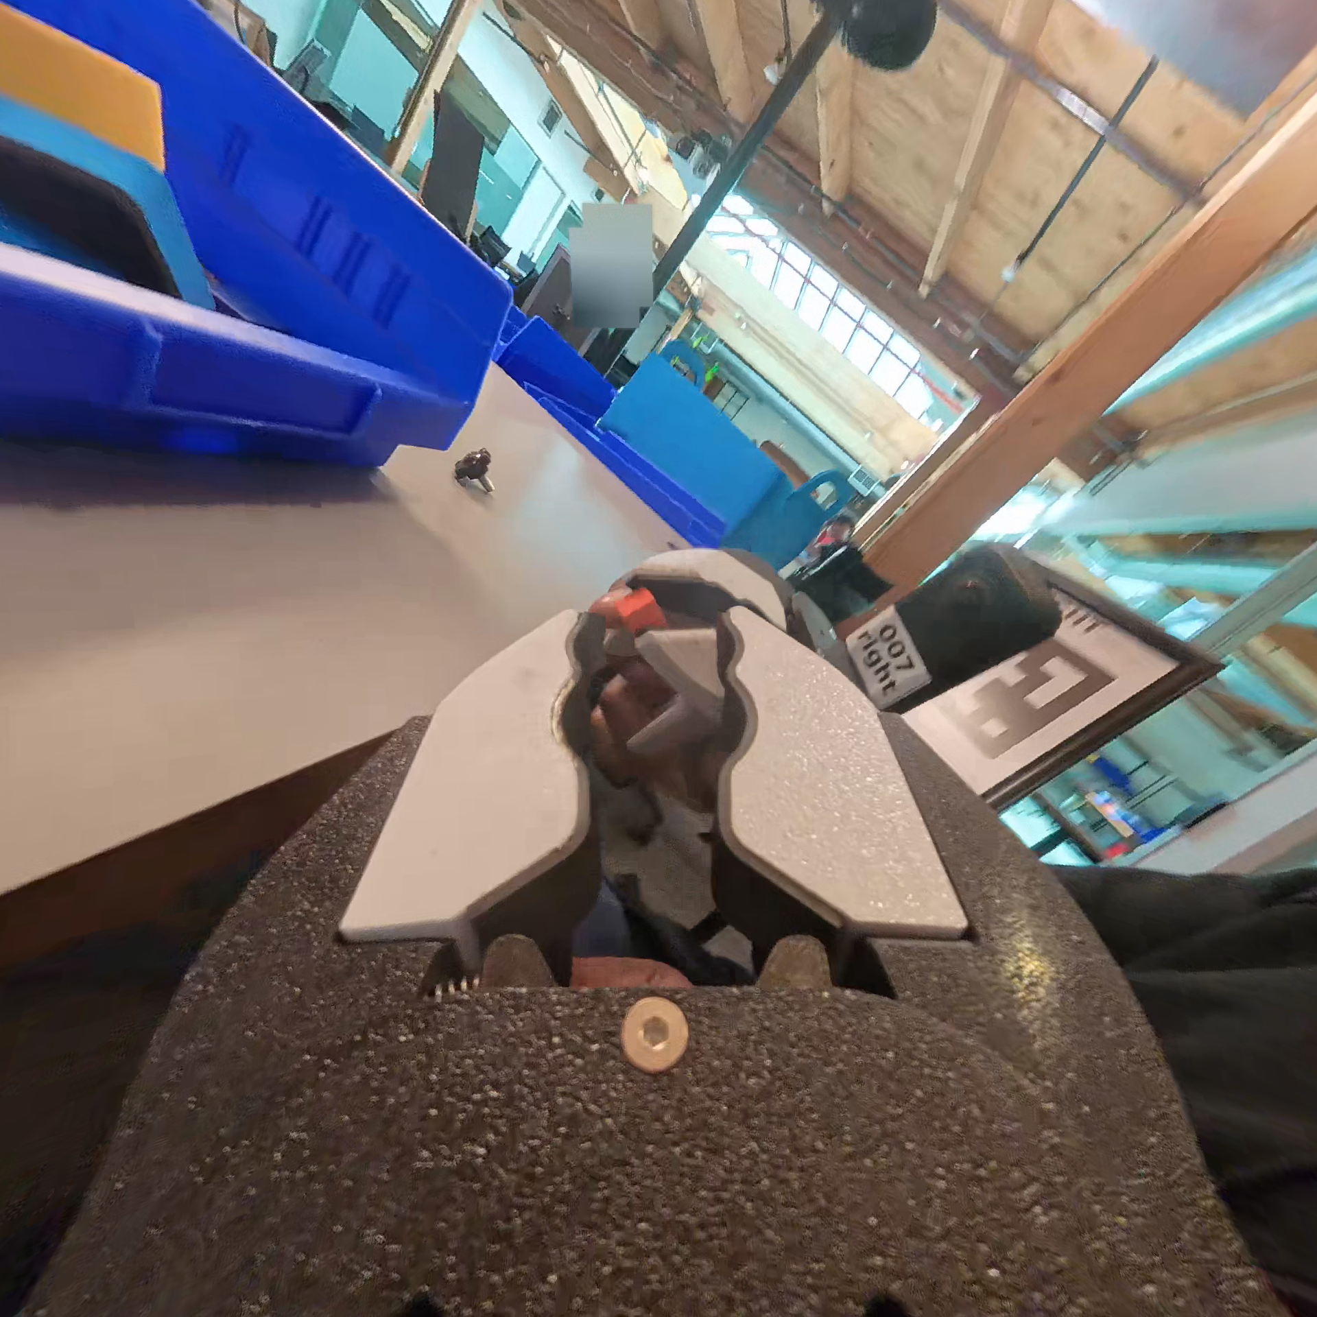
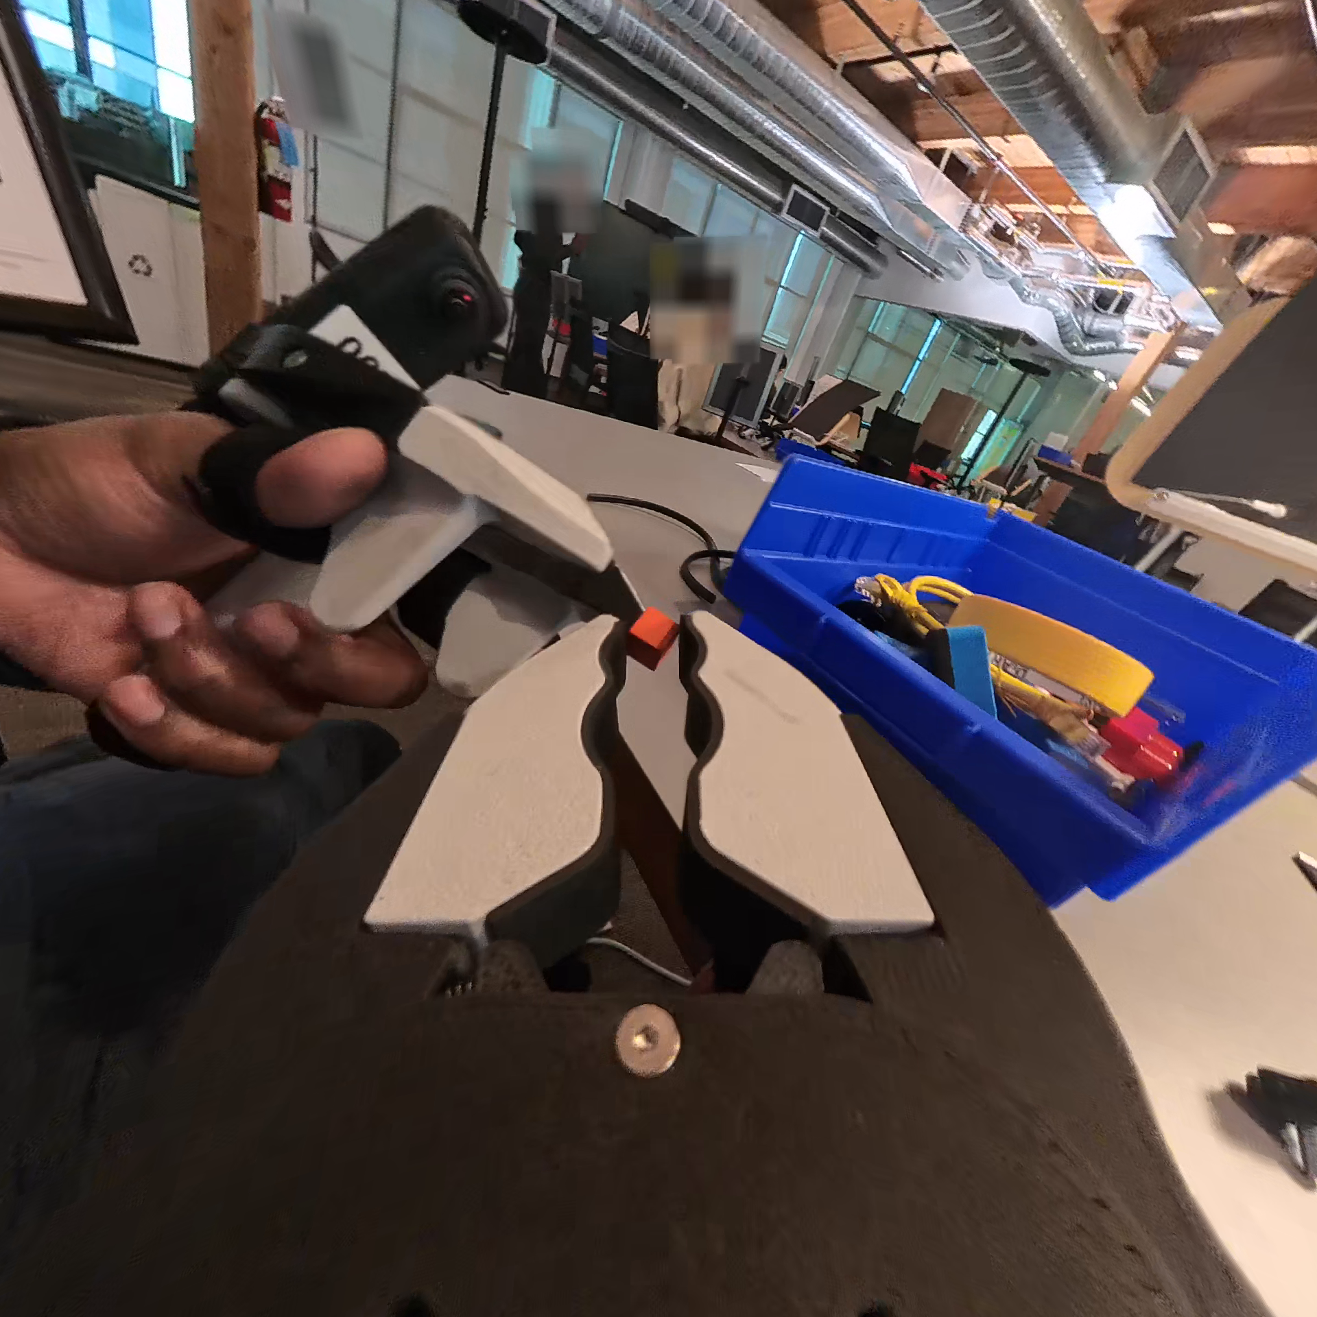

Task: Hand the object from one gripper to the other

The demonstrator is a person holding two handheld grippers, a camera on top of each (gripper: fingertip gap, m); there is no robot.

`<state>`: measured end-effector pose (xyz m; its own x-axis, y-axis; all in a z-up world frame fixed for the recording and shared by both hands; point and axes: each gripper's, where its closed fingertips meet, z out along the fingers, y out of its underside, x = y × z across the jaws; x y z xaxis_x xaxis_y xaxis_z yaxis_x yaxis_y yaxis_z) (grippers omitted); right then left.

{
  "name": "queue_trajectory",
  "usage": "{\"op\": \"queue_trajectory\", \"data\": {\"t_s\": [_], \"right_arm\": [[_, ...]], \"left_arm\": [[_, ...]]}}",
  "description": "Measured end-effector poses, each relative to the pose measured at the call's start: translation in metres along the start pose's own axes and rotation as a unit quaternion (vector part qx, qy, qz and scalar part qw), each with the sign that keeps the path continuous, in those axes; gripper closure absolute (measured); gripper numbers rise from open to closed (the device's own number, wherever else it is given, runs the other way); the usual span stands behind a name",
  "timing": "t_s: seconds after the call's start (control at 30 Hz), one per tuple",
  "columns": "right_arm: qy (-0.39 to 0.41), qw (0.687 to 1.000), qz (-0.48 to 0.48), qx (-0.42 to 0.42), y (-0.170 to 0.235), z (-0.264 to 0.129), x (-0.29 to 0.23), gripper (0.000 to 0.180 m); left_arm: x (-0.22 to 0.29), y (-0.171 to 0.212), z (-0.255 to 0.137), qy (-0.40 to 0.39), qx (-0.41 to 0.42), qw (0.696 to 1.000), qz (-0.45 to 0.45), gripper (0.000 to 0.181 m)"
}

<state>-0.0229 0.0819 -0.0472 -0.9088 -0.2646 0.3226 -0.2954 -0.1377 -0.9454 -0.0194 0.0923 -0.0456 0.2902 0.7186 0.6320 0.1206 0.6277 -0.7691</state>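
Room: open workshop, wood beams and metal ducts overhead, glass partitions, blurred people at desks far back.
Surface: one grey table (image 2: pixel 1169 948), seen low and tilted in both views.
Cube: one small orange-red cube (image 2: pixel 652 636), lifted off the table, sitting where the two grippers meet tip to tip.
Right gripper (image 2: pixel 650 627): fingers narrow, closed in on the cube from either side, the cube right at the tips.
Left gripper (image 1: pixel 652 634): fingers apart with a clear gap; one tip touches the cube's upper corner, nothing clamped.
Hand (image 2: pixel 178 570): one bare hand on the left gripper's grey handle, a black strap across the fingers.
Bins: one blue bin (image 2: pixel 919 684) just beside the right gripper in its view; at least three blue bins along the table in the left view.
Bin contents: one yellow tape roll (image 2: pixel 1055 641), one coil of yellow cable, one blue block, several red pieces.
Loose items: one black cable (image 2: pixel 684 563) on the table; one small dark part (image 1: pixel 474 467) near the bins.
Writing: one white label (image 1: pixel 887 663) on the right gripper, printed; one board (image 1: pixel 1033 691) with a black square pattern.
Wall: one red fire extinguisher (image 2: pixel 274 160) beside a wooden post.
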Motion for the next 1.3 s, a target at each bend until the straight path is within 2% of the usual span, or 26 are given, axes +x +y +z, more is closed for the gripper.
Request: {"op": "queue_trajectory", "data": {"t_s": [0.17,0.3,0.47,0.57,0.87,1.1,1.3], "right_arm": [[-0.029,0.998,-0.062,-0.007,-0.001,0.009,-0.021,0.166],[-0.032,0.997,-0.075,-0.014,0.001,0.01,-0.025,0.167],[-0.028,0.996,-0.088,-0.022,0.002,0.009,-0.025,0.166],[-0.024,0.995,-0.091,-0.026,0.004,0.008,-0.024,0.167],[0.001,0.996,-0.086,-0.035,0.007,0.004,-0.016,0.167],[0.05,0.998,-0.042,-0.023,0.005,-0.006,0.0,0.157],[0.122,0.992,-0.012,0.003,-0.003,-0.015,0.013,0.156]], "left_arm": [[-0.015,0.005,-0.008,-0.02,-0.008,0.998,-0.066,0.148],[-0.015,0.009,-0.012,0.003,-0.022,0.993,-0.116,0.15],[-0.009,0.018,-0.008,0.026,-0.046,0.99,-0.128,0.152],[-0.003,0.017,-0.006,0.047,-0.044,0.989,-0.132,0.169],[-0.005,0.018,0.002,0.047,-0.043,0.992,-0.112,0.17],[-0.001,-0.01,0.002,0.087,0.043,0.987,-0.127,0.169],[0.005,-0.03,0.002,0.15,0.146,0.957,-0.202,0.17]]}}
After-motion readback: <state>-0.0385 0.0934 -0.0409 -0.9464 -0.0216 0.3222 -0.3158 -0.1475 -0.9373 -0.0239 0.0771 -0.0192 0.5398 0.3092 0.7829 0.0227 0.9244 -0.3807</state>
